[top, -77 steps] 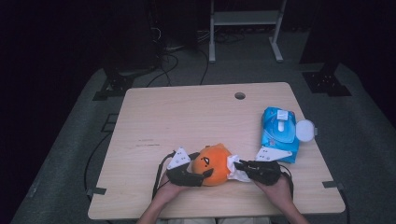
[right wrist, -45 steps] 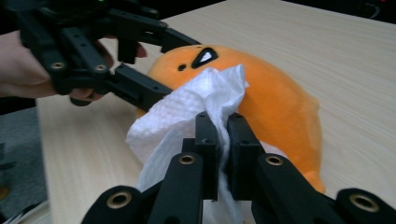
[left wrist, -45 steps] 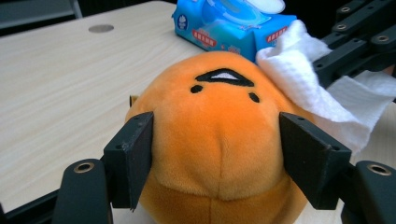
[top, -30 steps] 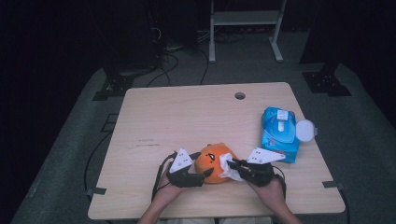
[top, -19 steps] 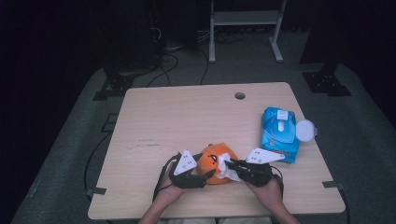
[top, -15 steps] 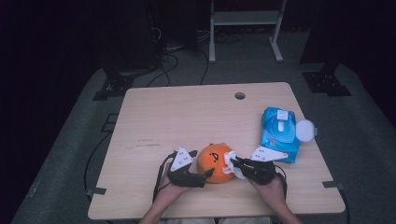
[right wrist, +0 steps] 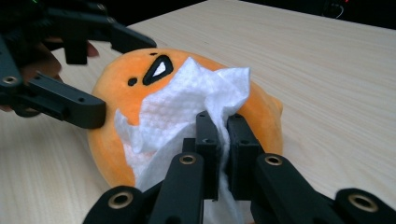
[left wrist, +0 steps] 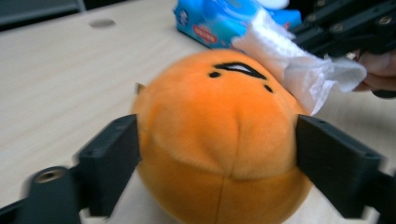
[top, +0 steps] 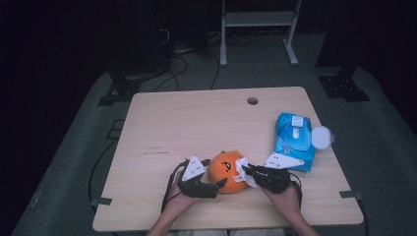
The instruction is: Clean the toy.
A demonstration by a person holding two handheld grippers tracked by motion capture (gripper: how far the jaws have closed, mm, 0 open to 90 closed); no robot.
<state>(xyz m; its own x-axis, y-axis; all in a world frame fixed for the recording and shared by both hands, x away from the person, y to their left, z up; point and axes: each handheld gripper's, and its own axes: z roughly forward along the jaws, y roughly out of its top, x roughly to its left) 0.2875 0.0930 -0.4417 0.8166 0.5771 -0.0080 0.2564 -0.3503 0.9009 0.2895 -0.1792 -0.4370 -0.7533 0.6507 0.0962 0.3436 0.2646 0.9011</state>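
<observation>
A round orange plush toy (top: 223,169) with a black face mark sits near the table's front edge. My left gripper (top: 216,173) reaches in from the left. Its jaws have just been closing, and they press on both sides of the toy (left wrist: 219,93). My right gripper (top: 244,170) comes from the right, shut on a crumpled white wipe (top: 241,166). The wipe (right wrist: 187,98) lies against the toy's (right wrist: 121,93) upper right side, below the face mark. In the right gripper view the closed gripper (right wrist: 219,123) pinches the wipe's bunched end.
A blue pack of wet wipes (top: 293,140) lies to the right with its round white lid (top: 319,136) flipped open. The wooden table (top: 196,123) has a cable hole (top: 252,101) at the back. Beyond it are a dark floor, cables and a white stand.
The wipe has shifted slightly across the toy's right side, and the toy has rocked a little. Both hands stay almost where they were.
</observation>
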